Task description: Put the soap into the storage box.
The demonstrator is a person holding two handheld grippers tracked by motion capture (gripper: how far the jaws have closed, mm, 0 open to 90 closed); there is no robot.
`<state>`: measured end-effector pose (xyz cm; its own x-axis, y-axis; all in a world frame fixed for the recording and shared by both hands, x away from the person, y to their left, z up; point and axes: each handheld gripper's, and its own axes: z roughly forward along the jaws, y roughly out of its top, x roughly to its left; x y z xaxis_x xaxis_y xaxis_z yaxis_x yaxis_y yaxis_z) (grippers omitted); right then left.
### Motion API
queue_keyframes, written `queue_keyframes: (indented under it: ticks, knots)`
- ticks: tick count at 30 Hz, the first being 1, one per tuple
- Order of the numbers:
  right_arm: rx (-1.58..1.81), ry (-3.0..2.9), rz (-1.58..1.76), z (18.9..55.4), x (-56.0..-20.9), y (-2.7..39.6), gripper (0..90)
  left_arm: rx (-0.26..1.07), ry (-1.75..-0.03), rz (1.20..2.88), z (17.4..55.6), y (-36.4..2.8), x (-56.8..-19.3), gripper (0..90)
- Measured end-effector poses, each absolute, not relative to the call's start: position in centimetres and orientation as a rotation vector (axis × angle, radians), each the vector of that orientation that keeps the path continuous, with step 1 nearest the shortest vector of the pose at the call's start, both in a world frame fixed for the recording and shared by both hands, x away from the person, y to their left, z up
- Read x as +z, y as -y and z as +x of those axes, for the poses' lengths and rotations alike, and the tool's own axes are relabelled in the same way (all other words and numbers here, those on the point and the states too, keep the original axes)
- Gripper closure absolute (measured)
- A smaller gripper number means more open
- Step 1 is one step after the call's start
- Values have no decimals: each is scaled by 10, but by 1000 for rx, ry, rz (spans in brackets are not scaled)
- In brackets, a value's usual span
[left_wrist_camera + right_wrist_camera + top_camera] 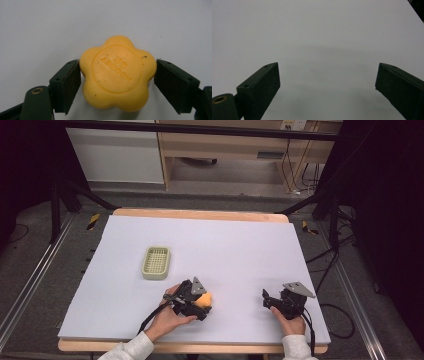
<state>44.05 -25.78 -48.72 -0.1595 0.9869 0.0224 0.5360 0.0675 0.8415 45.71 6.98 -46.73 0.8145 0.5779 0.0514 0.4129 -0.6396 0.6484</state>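
A yellow flower-shaped soap (116, 77) with embossed lettering lies on the white table sheet. My left gripper (117, 68) has one black jaw against each side of it, shut on the soap. From above, the soap (204, 299) peeks out orange-yellow at the tip of the left gripper (201, 304), near the front middle of the table. My right gripper (266, 300) rests at the front right, held by a hand. Its jaws stand wide apart over bare sheet, so the right gripper (327, 75) is open with nothing between them.
A pale green slotted soap dish (156, 262) sits left of centre, behind and left of the left gripper. The white sheet (225, 245) covers a wooden table; black frame legs and cables stand on the floor around it.
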Motion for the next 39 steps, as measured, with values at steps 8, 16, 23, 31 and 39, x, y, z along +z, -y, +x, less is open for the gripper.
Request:
queue_keyframes:
  ticks: [8,16,23,31,39]
  knots:
    - [984,-1761,1517,440,-487,258,61,349,-741,2356,457,-68,-469,240]
    - [984,-1762,1518,441,-487,258,61,345,-741,2357,458,-68,-470,246]
    - [986,-1763,1519,441,-487,258,61,357,-738,2358,456,-68,-469,247]
    - [987,-1760,1519,440,-487,258,61,349,-744,2351,455,-71,-465,249]
    - [989,-1760,1519,440,-487,258,61,353,-749,2326,454,-78,-457,253]
